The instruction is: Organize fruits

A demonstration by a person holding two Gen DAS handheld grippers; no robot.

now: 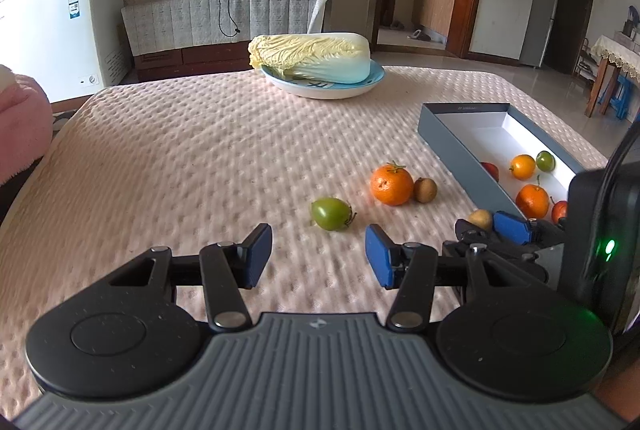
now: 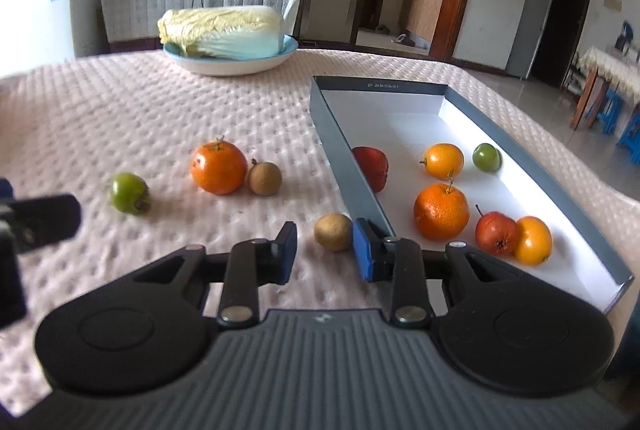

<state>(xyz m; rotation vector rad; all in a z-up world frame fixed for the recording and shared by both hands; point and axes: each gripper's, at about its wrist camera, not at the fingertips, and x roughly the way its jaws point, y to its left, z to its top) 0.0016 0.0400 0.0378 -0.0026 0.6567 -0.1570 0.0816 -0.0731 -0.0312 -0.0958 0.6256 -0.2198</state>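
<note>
My left gripper (image 1: 319, 253) is open and holds nothing; a green fruit (image 1: 331, 214) lies on the tablecloth just past its fingertips. Farther right lie an orange (image 1: 391, 186) and a brown fruit (image 1: 425, 190). My right gripper (image 2: 324, 250) is open around a small brown fruit (image 2: 333, 232), which sits against the right pad with a gap to the left one. This gripper is right beside the wall of the grey box (image 2: 348, 166). Inside the box lie several fruits, among them an orange (image 2: 441, 212) and a red one (image 2: 496, 233).
A napa cabbage (image 1: 310, 56) lies on a blue plate (image 1: 332, 90) at the far side of the table. A pink cloth (image 1: 20, 126) shows at the left edge. My left gripper (image 2: 40, 218) appears blurred at the left of the right wrist view.
</note>
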